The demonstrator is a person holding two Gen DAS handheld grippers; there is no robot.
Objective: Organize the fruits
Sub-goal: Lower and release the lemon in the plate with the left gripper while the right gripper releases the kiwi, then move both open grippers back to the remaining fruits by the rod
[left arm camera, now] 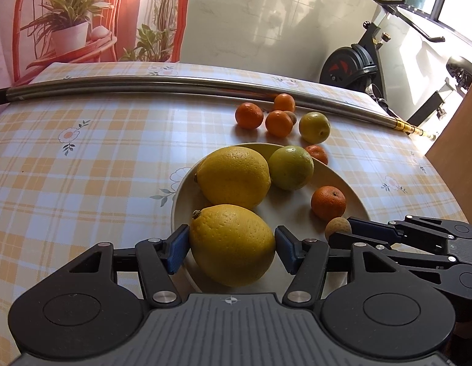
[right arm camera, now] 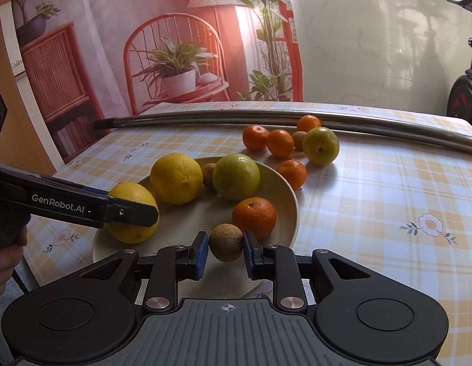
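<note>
Already we clamp a lemon (left arm camera: 232, 244) in the left gripper (left arm camera: 232, 248) and a longan (right arm camera: 226, 242) in the right gripper (right arm camera: 226, 251) over the plate (right arm camera: 286, 195), while six fruits (right arm camera: 280, 142) wait outside.

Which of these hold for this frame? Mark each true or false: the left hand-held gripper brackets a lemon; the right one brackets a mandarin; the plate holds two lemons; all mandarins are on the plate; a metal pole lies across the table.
1. The left hand-held gripper has a lemon between its fingers. True.
2. The right hand-held gripper brackets a mandarin. False: it brackets a small brown fruit; the mandarin sits just behind.
3. The plate holds two lemons. True.
4. All mandarins are on the plate. False: several lie on the tablecloth beyond it.
5. A metal pole lies across the table. True.
</note>
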